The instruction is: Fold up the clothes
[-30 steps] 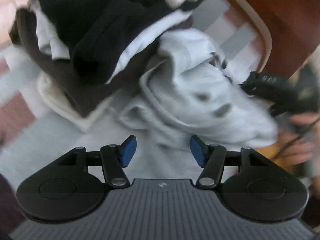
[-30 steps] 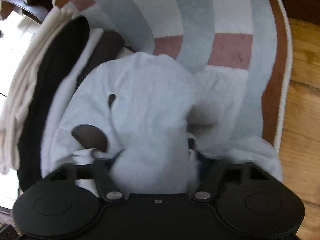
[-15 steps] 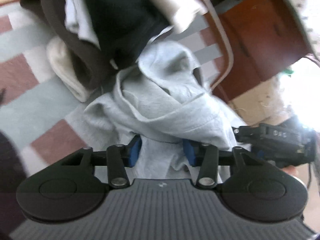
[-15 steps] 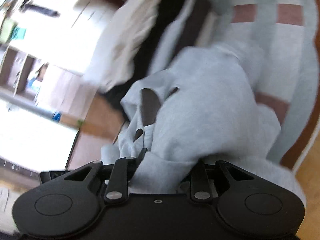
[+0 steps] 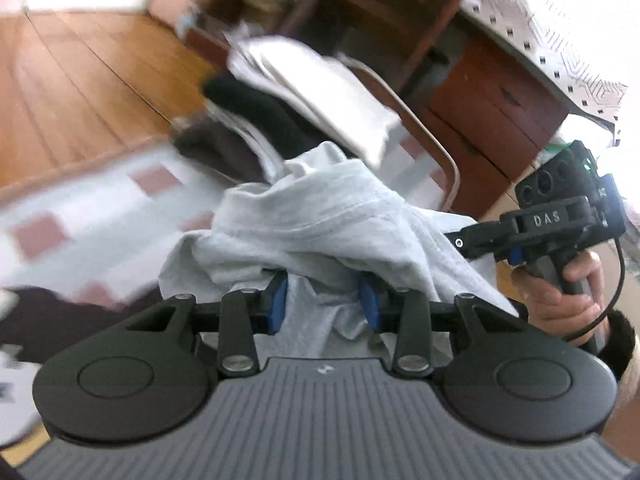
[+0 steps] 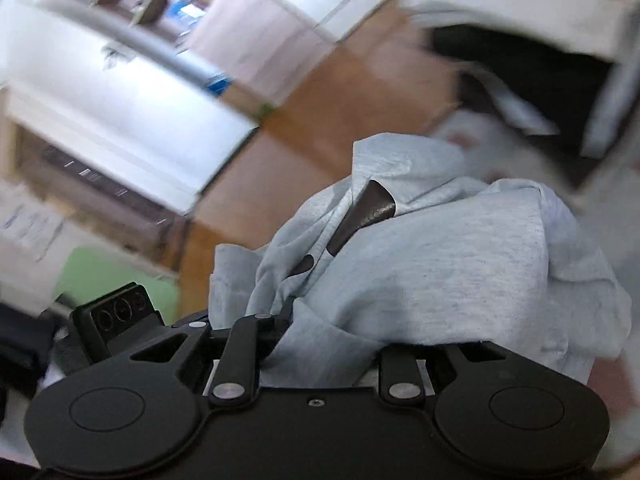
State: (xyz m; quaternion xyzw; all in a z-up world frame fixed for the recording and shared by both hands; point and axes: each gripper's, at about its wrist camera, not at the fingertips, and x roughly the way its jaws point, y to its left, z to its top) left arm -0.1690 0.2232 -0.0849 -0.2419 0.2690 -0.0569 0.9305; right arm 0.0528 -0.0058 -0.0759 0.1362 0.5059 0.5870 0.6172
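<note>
At far left in the left wrist view, a wooden floor (image 5: 80, 92) meets a checked rug (image 5: 100, 208) of pale blue, white and dusty pink; on the rug lies a blurred pile of clothes (image 5: 280, 116), black and brown garments under a white one. In the centre, the left gripper (image 5: 322, 306) pinches a bunch of a light grey garment (image 5: 320, 216), its blue pads (image 5: 278, 304) pressed into the cloth; the fabric is heather grey, crumpled, with a stitched hem running across its upper fold, and it is raised off the rug between the two tools; its long axis cannot be told from the bunched folds. At right, a hand holds the right gripper (image 5: 464, 242), whose tips vanish under the cloth; from its own camera the right gripper (image 6: 320, 344) is buried in grey fabric, clamping it, with dark brown printed patches (image 6: 368, 212) showing among the creases.
</note>
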